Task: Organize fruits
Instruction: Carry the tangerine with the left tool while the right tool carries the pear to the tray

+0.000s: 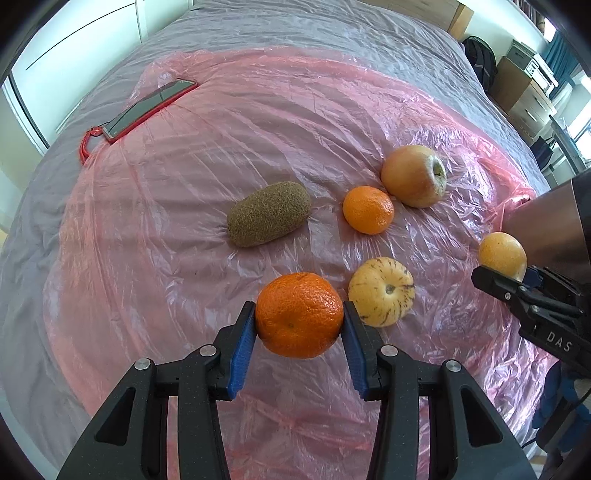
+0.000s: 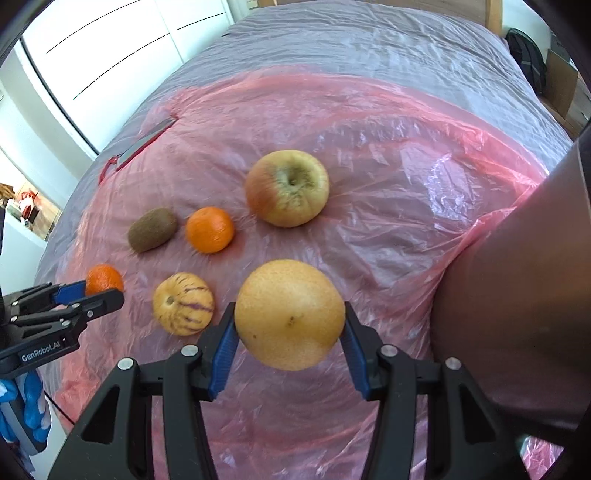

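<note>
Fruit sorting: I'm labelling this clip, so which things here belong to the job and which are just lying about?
Part of the job:
- orange held in the left gripper
- yellow fruit held in the right gripper
- striped fruit
- small orange
- apple
- kiwi

Just lying about:
- phone
- red cord
- pink plastic sheet

A wrinkled pink plastic sheet (image 1: 207, 162) covers most of a bed, with a grey plastic-covered bedspread (image 1: 295, 26) showing beyond it toward twelve o'clock. A phone in a red case (image 1: 149, 109) lies at the sheet's edge at about ten o'clock in the left wrist view, a red strap (image 1: 85, 146) trailing from its nearer end. A black backpack (image 1: 480, 59) stands by wooden furniture (image 1: 524, 92) at about two o'clock, off the bed, and a white wardrobe (image 2: 122, 55) fills the ten o'clock corner of the right wrist view.
</note>
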Action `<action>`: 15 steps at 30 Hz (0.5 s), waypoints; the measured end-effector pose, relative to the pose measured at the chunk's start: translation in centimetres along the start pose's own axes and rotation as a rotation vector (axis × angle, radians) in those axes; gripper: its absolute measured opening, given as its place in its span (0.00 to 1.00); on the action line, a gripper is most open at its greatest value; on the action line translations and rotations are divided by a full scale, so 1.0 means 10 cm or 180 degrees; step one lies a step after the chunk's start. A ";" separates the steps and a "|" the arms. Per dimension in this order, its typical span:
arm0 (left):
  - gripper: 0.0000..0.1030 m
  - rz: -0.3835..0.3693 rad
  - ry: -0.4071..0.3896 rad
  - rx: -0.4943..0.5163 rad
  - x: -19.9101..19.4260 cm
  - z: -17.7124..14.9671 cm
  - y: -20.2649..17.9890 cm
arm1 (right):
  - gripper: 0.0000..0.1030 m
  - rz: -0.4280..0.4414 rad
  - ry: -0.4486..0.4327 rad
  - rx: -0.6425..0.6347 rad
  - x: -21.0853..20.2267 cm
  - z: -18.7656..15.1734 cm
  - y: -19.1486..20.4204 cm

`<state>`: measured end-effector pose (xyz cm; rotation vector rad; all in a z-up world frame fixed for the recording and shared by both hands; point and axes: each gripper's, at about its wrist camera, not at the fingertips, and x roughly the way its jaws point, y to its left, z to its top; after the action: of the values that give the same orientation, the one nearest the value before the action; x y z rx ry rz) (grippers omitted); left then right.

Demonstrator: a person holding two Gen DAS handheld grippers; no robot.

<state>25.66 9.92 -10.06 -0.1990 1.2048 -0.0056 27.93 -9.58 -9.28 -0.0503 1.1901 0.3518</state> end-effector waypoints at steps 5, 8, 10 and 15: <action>0.38 -0.0016 0.0020 0.0020 -0.07 -0.09 -0.08 | 0.69 0.0064 0.0036 -0.0062 -0.14 -0.16 0.08; 0.38 -0.0033 0.0036 0.0048 -0.11 -0.16 -0.15 | 0.69 0.0096 0.0072 -0.0092 -0.21 -0.27 0.11; 0.38 -0.0039 0.0049 0.0065 -0.13 -0.20 -0.19 | 0.69 0.0131 0.0101 -0.0120 -0.26 -0.35 0.13; 0.38 -0.0069 0.0080 0.0164 -0.24 -0.34 -0.33 | 0.69 0.0237 0.0231 -0.0242 -0.41 -0.61 0.23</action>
<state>21.95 6.41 -8.47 -0.1674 1.2262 -0.0581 20.47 -9.74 -7.53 -0.0854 1.2525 0.4639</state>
